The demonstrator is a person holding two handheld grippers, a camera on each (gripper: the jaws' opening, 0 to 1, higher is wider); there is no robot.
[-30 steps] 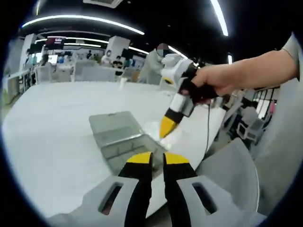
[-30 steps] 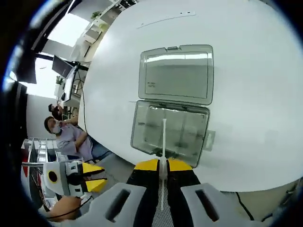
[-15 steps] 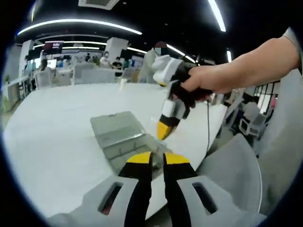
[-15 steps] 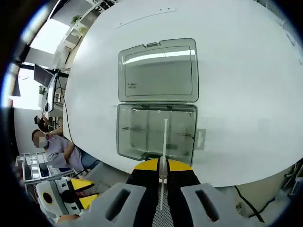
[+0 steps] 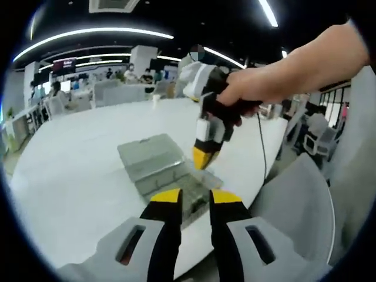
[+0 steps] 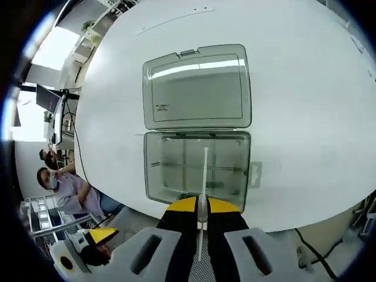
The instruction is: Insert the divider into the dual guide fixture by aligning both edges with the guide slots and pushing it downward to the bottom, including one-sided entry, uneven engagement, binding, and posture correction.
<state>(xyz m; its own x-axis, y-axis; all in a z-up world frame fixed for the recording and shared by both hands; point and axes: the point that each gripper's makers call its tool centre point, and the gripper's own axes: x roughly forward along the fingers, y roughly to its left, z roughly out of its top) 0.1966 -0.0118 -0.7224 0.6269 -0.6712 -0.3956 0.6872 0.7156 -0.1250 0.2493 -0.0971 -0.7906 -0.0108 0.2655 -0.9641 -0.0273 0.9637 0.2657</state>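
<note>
Right tool point(image 6: 198, 207) pinches the thin white divider point(image 6: 204, 176) upright, now moved squarely over the open clear box point(image 6: 197, 167) on the white surface point(image 6: 305, 106) | slot entry not begun | left tool point(image 5: 191, 198) narrowly parted, empty, hovering near box edge

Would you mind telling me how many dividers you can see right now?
1: a thin white divider gripped edge-on in the right tongs, held over the open clear box. Others may sit inside the box; I cannot tell.
</note>
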